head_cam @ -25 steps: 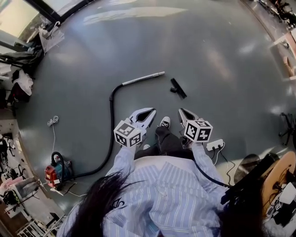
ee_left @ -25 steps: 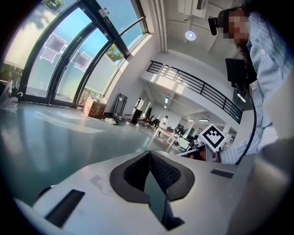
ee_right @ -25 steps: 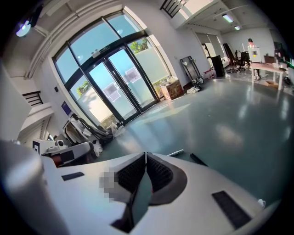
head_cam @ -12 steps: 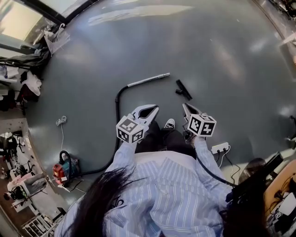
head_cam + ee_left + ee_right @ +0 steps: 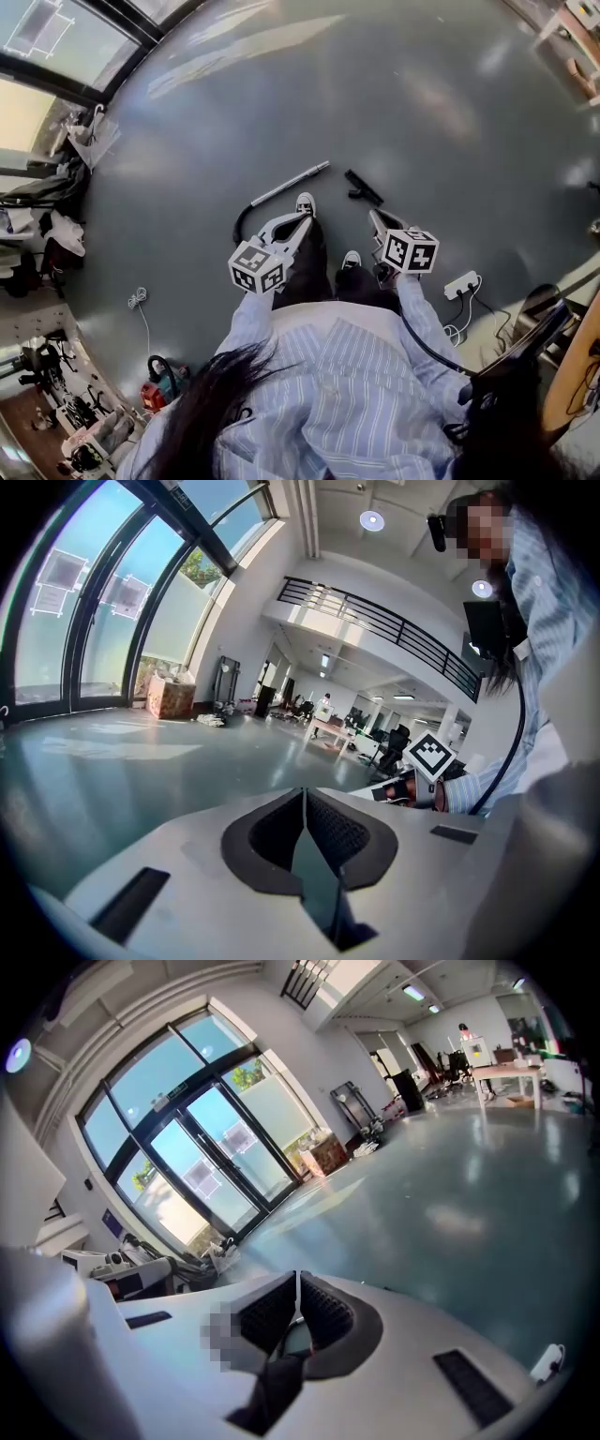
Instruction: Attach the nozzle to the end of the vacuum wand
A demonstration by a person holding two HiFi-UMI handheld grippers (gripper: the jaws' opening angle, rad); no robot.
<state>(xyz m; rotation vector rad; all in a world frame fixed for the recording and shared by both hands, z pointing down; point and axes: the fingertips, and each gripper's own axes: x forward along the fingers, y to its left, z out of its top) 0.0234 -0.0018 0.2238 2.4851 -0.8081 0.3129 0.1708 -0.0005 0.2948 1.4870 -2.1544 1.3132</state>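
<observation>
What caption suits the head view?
Shut left tongs and right tongs hover near a silver metal vacuum wand and separate black nozzle on grey floor.

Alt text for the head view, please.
A vacuum wand on its hose and a black nozzle lie apart on the grey floor, ahead of a person holding a left gripper and right gripper, both shut and empty.

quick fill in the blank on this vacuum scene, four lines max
1. The black nozzle lies on the ___, apart from the vacuum wand.
2. In the head view the nozzle lies to the ___ of the wand.
3. The left gripper and right gripper both have jaws ___, holding nothing.
4. The wand's near end joins a black ___.

Missing words: floor; right; shut; hose
</observation>
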